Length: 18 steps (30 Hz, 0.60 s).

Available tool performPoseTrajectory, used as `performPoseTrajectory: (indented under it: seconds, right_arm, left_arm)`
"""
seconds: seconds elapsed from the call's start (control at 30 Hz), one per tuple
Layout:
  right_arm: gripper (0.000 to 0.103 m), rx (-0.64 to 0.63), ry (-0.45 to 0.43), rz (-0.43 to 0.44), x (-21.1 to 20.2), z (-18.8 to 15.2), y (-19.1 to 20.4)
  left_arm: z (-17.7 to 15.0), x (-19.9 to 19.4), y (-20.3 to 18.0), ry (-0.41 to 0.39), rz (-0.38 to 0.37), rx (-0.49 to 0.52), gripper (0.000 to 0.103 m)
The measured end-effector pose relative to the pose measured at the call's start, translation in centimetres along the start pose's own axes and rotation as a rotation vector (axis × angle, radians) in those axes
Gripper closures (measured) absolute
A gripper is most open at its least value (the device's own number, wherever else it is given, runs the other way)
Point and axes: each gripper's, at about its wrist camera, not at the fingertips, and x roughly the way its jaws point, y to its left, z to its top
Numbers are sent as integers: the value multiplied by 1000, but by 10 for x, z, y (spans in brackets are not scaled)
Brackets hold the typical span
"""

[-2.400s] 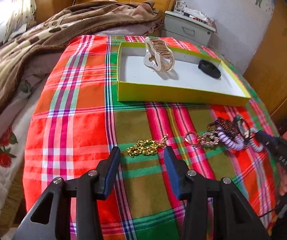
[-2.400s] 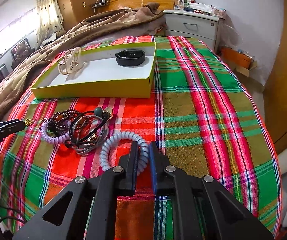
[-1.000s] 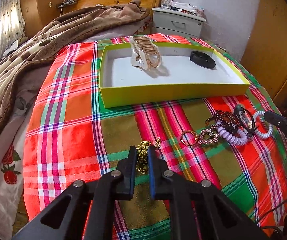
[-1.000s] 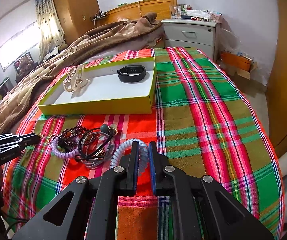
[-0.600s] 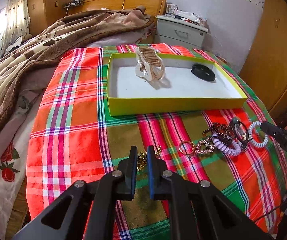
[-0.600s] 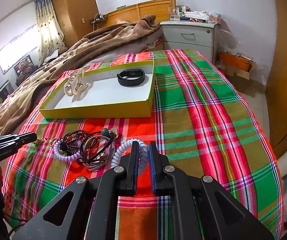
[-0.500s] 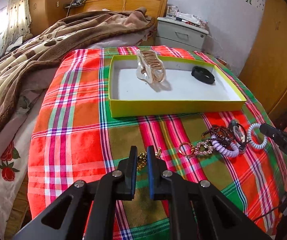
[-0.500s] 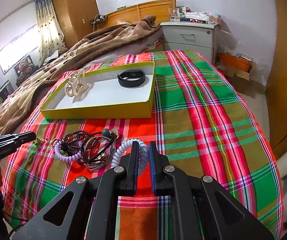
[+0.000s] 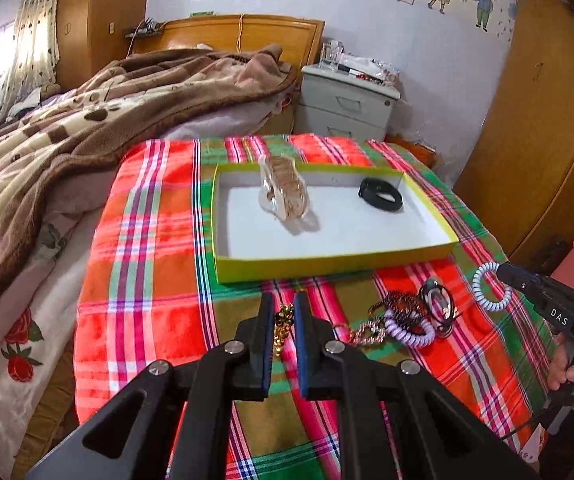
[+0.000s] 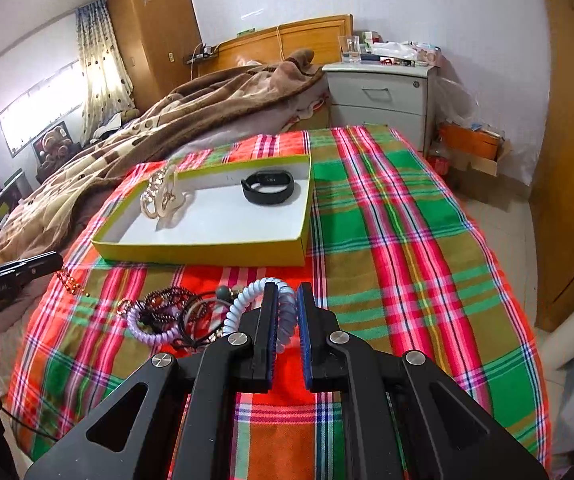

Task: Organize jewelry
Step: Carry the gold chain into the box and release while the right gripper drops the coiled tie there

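Note:
My left gripper is shut on a gold chain and holds it lifted above the plaid cloth; the chain hangs below the gripper in the right wrist view. My right gripper is shut on a pale blue spiral hair tie, also raised. A yellow-green tray with a white floor holds a clear-and-gold hair claw and a black wristband. A pile of bracelets and hair ties lies on the cloth in front of the tray.
The plaid cloth covers the foot of a bed. A brown blanket lies to the left. A grey nightstand stands behind, and wooden wardrobe doors stand at the right. The bed edge drops off at the right.
Both grippers have risen and pulled back, each lifting its item off the cloth. The left shut on the gold chain earlier; the right was shut on the spiral tie throughout.

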Motion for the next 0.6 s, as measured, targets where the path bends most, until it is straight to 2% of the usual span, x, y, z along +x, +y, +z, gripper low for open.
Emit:
performPoseTrajectory:
  seconds: [0.27, 0.6]
  right_arm:
    - [93, -13, -22, 29, 1, 23, 6]
    - [93, -34, -26, 80, 26, 68, 22]
  left_arm:
    - [23, -9, -2, -47, -1, 1, 93]
    - [63, -5, 0, -91, -26, 4, 95]
